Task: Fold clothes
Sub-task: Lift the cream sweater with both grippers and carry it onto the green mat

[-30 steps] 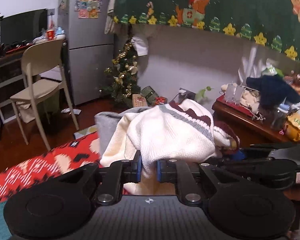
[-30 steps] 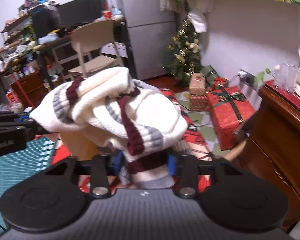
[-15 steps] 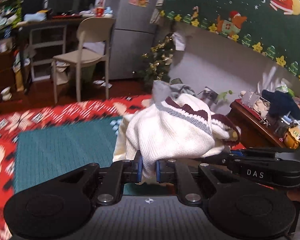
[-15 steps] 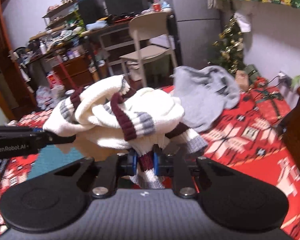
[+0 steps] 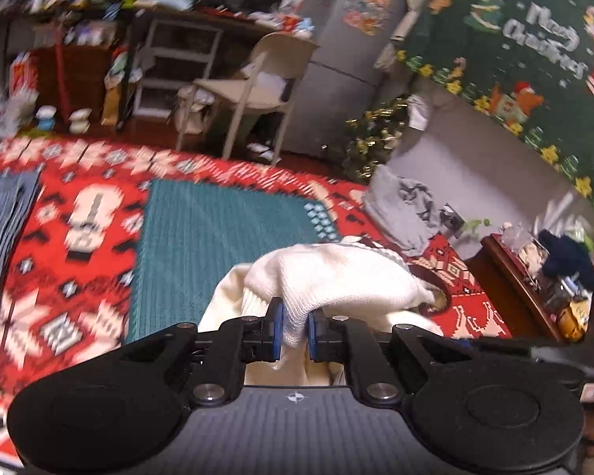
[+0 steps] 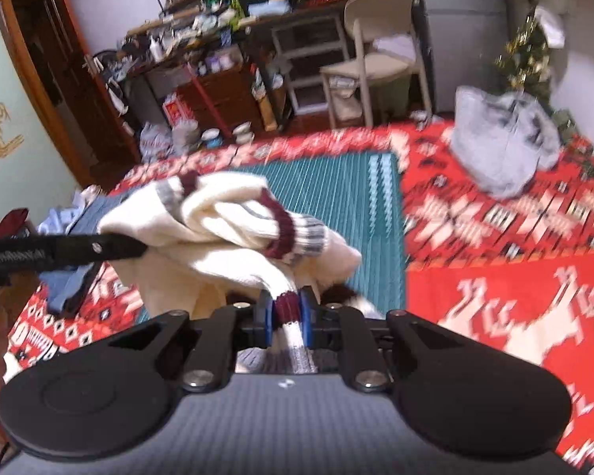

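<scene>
A red woven blanket with white and black geometric figures covers the broad work surface, and one teal ribbed rectangular mat lies flat in its middle. Behind it the room is crowded: one grey refrigerator with stickers, a dark green Christmas banner on the pale wall, one beige plastic chair, cluttered wooden shelves, and one small tinsel-hung Christmas tree.

Three lots of clothing show. One crumpled grey soft garment lies on the blanket near the far corner. A stack of blue denim sits at the blanket's left edge. The cream chunky-knit sweater, with maroon and grey striped ribbed cuffs, is bunched and lifted above the mat, held between the two tools.

The left gripper has its blue pads nearly together, pinching a fold of plain cream knit. The right gripper is likewise nearly closed, clamping the maroon-and-white ribbed band.
</scene>
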Available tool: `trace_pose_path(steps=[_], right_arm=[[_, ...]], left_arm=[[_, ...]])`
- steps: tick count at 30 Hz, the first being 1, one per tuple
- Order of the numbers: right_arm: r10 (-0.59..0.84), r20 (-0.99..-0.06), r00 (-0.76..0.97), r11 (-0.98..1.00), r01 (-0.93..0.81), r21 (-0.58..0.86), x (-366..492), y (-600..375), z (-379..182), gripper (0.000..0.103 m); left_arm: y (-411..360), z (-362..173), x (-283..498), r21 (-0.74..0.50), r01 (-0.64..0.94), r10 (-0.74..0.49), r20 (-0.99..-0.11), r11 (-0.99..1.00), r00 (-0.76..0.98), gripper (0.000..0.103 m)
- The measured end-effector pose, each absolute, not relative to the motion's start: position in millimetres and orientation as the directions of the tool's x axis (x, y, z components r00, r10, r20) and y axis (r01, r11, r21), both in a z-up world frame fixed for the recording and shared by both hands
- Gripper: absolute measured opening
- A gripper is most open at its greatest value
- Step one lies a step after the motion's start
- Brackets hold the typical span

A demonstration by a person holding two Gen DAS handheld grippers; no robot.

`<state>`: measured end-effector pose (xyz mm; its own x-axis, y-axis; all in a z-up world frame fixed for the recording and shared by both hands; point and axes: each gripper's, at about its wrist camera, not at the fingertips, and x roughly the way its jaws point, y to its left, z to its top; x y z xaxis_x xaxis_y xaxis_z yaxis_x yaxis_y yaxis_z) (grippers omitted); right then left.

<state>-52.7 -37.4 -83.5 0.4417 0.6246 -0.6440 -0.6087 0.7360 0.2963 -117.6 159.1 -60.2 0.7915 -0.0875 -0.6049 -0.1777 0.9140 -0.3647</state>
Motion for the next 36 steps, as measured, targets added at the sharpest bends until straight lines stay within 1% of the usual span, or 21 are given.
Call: trace_pose_path(steps=[2,4,5,7,8,9,10,11,12,15,17,21,23,26,27,28,29,30,31,32,36], right_arm=[[0.617,-0.657,0.433,0.740,-0.604,0.296,-57,-36,-89,0.018],[0.601,-0.658,0.453,0.747,-0.610,0.263,-61,-35,-89,0.027],[0.595,-0.655,0.465,0.750,-0.615,0.245,-62,-34,-88,0.035],[0.599,-0.640,0.481,0.745,-0.627,0.226,-66,-37,-81,0.040],[0.604,-0.630,0.488,0.743,-0.631,0.223,-67,-40,-77,0.046],[0.606,-0.621,0.496,0.744,-0.630,0.223,-67,-43,-72,0.057],[0.605,-0.613,0.508,0.750,-0.622,0.224,-66,-46,-68,0.062],[0.602,-0.604,0.522,0.757,-0.613,0.224,-66,-49,-66,0.071],[0.598,-0.596,0.536,0.765,-0.604,0.225,-66,-52,-63,0.077],[0.585,-0.590,0.557,0.781,-0.582,0.226,-54,-58,-63,0.078],[0.569,-0.606,0.556,0.790,-0.574,0.216,-41,-56,-69,0.078],[0.539,-0.636,0.552,0.804,-0.561,0.195,-16,-52,-87,0.078],[0.534,-0.646,0.545,0.805,-0.560,0.193,-5,-47,-99,0.078],[0.525,-0.658,0.540,0.801,-0.574,0.168,8,-39,-114,0.077],[0.519,-0.662,0.541,0.799,-0.582,0.151,12,-35,-118,0.074],[0.517,-0.667,0.536,0.795,-0.589,0.143,15,-33,-121,0.070],[0.525,-0.670,0.525,0.790,-0.594,0.154,16,-33,-123,0.063],[0.536,-0.672,0.511,0.785,-0.595,0.174,17,-33,-125,0.050],[0.548,-0.673,0.497,0.779,-0.597,0.193,18,-34,-127,0.039],[0.560,-0.673,0.483,0.773,-0.598,0.214,20,-33,-128,0.022],[0.546,-0.685,0.483,0.778,-0.595,0.201,21,-33,-131,0.016]], left_arm=[[163,-65,-121,-0.378,-0.196,-0.084,-0.609,0.905,0.789,0.014],[162,-65,-125,-0.358,-0.202,-0.061,-0.606,0.912,0.793,0.015],[161,-64,-126,-0.340,-0.202,-0.048,-0.603,0.919,0.796,0.015],[159,-61,-128,-0.313,-0.184,-0.040,-0.592,0.932,0.805,0.016],[158,-59,-129,-0.311,-0.169,-0.048,-0.584,0.935,0.810,0.018],[157,-57,-130,-0.311,-0.157,-0.055,-0.576,0.937,0.815,0.021],[156,-55,-130,-0.306,-0.145,-0.059,-0.570,0.941,0.820,0.026],[155,-54,-130,-0.299,-0.136,-0.059,-0.564,0.945,0.824,0.029],[154,-53,-129,-0.281,-0.134,-0.049,-0.560,0.950,0.827,0.030],[150,-54,-121,-0.251,-0.120,-0.045,-0.564,0.961,0.824,0.034],[148,-55,-111,-0.259,-0.097,-0.070,-0.568,0.961,0.820,0.041],[138,-58,-91,-0.259,-0.049,-0.115,-0.579,0.965,0.807,0.045],[130,-61,-79,-0.233,-0.028,-0.121,-0.598,0.972,0.792,0.046],[120,-68,-59,-0.155,-0.041,-0.069,-0.639,0.987,0.766,0.046],[118,-70,-54,-0.135,-0.042,-0.056,-0.646,0.990,0.762,0.046],[118,-72,-48,-0.120,-0.045,-0.045,-0.652,0.992,0.757,0.043],[120,-74,-45,-0.126,-0.055,-0.042,-0.658,0.991,0.752,0.030],[124,-75,-42,-0.150,-0.074,-0.045,-0.662,0.986,0.748,0.022],[129,-76,-40,-0.173,-0.093,-0.047,-0.665,0.981,0.745,0.015],[135,-77,-38,-0.199,-0.116,-0.048,-0.667,0.973,0.744,0.013],[176,-72,-43,-0.330,-0.244,-0.028,-0.644,0.912,0.764,0.012]])
